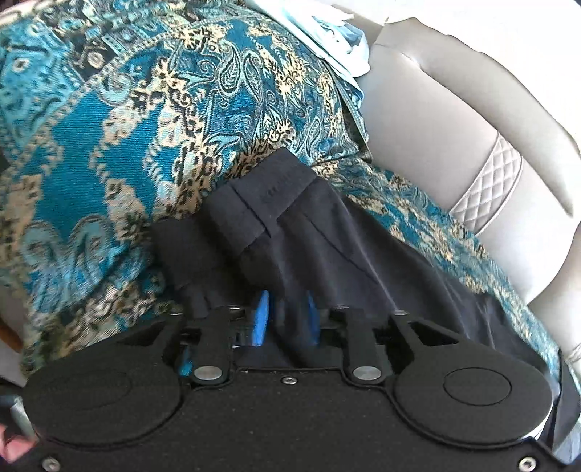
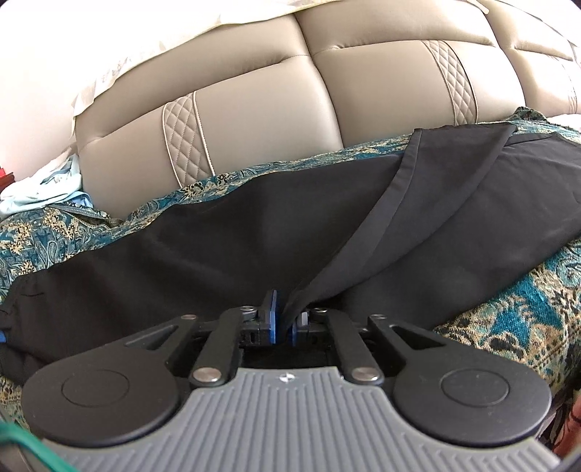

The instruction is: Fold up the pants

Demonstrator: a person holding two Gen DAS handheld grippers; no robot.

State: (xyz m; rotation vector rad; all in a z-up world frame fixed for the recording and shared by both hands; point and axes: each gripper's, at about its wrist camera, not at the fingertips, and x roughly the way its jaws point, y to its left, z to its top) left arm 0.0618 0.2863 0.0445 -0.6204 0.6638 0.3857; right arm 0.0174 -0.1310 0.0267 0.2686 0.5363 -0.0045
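Observation:
The dark navy pants point(image 1: 326, 236) lie on a teal and gold patterned throw point(image 1: 109, 145). In the left wrist view the hemmed leg ends point(image 1: 268, 188) lie stacked just ahead of my left gripper point(image 1: 287, 319). Its blue pads point(image 1: 262, 319) stand apart, with a loose bunch of the dark cloth between them. In the right wrist view the pants point(image 2: 218, 232) stretch across the throw point(image 2: 526, 308), and a folded flap point(image 2: 417, 203) runs down into my right gripper point(image 2: 285, 323). Those jaws show a gap, with the flap's edge resting between the pads point(image 2: 272, 319).
A beige leather sofa back point(image 2: 326, 90) with quilted strips rises right behind the pants. Light blue and white laundry point(image 1: 326, 32) is piled at the far end of the seat, seen also as a heap point(image 2: 43, 185) at the left of the right wrist view.

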